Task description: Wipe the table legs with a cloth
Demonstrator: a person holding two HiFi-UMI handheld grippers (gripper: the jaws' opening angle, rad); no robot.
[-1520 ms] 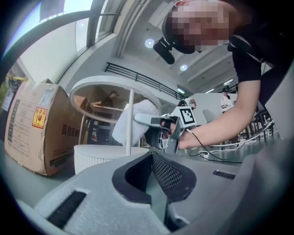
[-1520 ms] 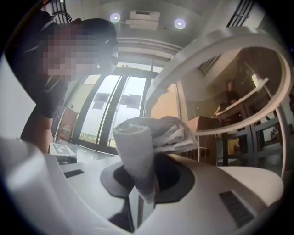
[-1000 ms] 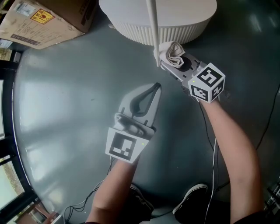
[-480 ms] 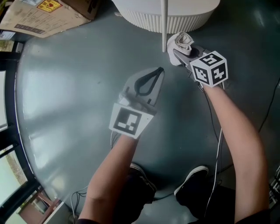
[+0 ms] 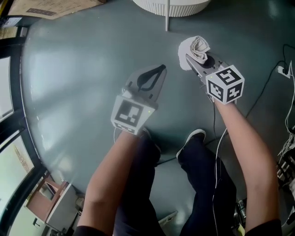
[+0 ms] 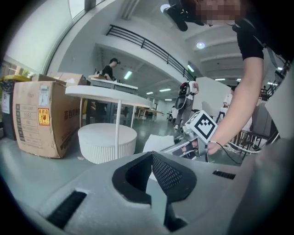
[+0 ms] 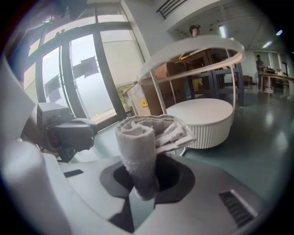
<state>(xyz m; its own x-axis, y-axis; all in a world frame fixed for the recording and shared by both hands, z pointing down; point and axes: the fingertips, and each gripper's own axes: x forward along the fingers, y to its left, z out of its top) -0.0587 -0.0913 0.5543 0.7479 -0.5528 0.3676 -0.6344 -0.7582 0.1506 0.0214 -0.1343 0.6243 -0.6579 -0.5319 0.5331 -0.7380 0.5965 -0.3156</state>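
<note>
**Head view and both gripper views: cloth held beside the desk leg.** The right gripper point(image 5: 190, 59) was closed on a pale cloth point(image 5: 196, 46). Its jaws pinched a rolled bunch of the fabric low down, so that the loose folds stood out beyond the tips. The right gripper view showed this roll wedged between the two pads. The left gripper point(image 5: 160, 70) had its jaws fully together with nothing between them. It hung over the grey floor point(image 5: 69, 69), near the right one but apart from it.

The cloth lay near a thin white desk leg point(image 5: 167, 16), to the leg's right in the head view, and no contact was visible. A round ribbed drum point(image 5: 171, 5) stood under the top of the desk point(image 6: 106, 92), and the gripper views showed further slim legs round it. A cardboard box point(image 6: 39, 119) stood on the floor beside the desk.

**Handling, as judged.** The cloth looked like soft, light towelling, limp and not slippery, so it should wrap partly round a slim rod when pressed against it sideways. The hold on the bunched roll appeared sound. A grasp on a single edge would likely let the cloth flop or pull free. The leg seemed slender and the desk light, so firm strokes could flex or shift them. The empty left gripper might serve to steady the desk.
</note>
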